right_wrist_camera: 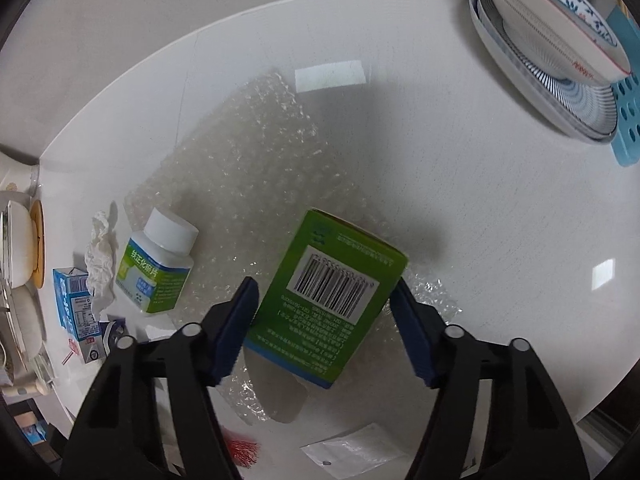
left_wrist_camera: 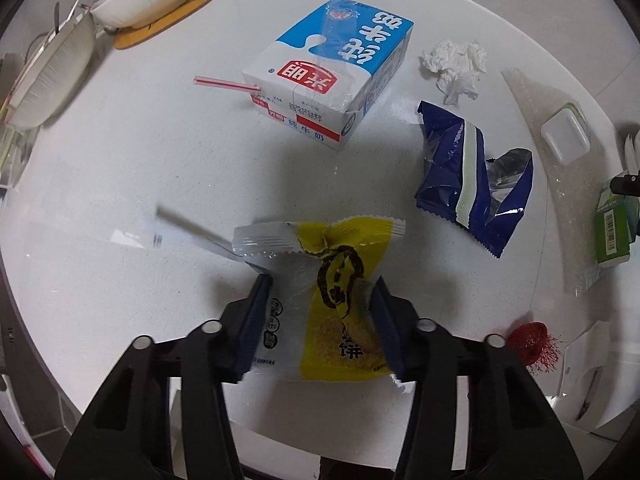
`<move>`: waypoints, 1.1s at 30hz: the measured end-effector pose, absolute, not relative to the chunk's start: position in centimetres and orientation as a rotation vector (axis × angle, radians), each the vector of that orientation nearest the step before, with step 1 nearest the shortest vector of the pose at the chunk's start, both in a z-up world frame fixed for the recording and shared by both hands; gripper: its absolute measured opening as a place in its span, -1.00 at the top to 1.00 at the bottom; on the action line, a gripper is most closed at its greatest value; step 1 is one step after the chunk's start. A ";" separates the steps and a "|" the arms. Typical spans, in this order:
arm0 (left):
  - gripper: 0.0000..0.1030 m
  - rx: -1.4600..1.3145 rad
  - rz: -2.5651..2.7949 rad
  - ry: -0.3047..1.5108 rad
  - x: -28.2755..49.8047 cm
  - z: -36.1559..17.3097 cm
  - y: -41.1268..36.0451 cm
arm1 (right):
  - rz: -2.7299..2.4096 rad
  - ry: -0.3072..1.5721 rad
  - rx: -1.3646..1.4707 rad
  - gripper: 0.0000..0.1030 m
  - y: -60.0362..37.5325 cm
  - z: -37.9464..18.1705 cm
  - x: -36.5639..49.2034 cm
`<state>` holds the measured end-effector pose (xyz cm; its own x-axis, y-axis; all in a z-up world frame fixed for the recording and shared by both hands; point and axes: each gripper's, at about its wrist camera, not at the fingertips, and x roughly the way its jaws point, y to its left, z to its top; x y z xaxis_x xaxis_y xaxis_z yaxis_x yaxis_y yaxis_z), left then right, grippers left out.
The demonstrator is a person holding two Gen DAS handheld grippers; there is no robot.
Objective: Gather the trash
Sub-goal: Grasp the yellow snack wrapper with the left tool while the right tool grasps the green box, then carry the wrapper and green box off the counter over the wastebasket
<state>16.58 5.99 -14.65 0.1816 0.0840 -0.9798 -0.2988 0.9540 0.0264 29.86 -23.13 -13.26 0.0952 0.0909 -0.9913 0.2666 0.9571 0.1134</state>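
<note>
Beyond the yellow wrapper (left_wrist_camera: 320,304), bare countertop (left_wrist_camera: 120,168) up to milk carton (left_wrist_camera: 332,68).

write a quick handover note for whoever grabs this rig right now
Left gripper: fingers pressed on the yellow snack wrapper.
Right gripper: fingers either side of the green box on the bubble wrap; contact unclear.
Done: nothing visibly binned.
Left on the table: milk carton, blue wrapper, tissue, pill bottle, red scrap.

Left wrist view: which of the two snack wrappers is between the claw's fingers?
The yellow and clear wrapper; the left claw brackets it. The blue wrapper lies crumpled apart, beyond it on the right, near the tissue.
</note>
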 end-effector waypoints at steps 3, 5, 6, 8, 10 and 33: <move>0.28 -0.195 0.280 1.354 16.3 -14.5 6.2 | -0.151 1.474 0.302 0.00 -23.2 -13.4 29.9; 0.34 -0.214 0.277 1.340 15.3 -13.9 6.3 | -0.146 1.475 0.316 0.05 -23.3 -13.4 29.9; 0.38 -0.219 0.274 1.336 15.2 -13.8 6.4 | -0.145 1.471 0.314 0.07 -23.3 -13.3 29.9; 0.41 -0.225 0.268 1.333 15.0 -13.5 6.8 | -0.142 1.467 0.315 0.09 -23.6 -13.1 29.7; 0.44 -0.228 0.258 1.328 14.9 -13.2 6.9 | -0.137 1.464 0.316 0.09 -23.5 -13.0 29.6; 0.47 -0.253 0.227 1.239 11.8 -8.8 5.9 | -0.043 1.343 0.203 0.09 -24.1 -6.3 24.7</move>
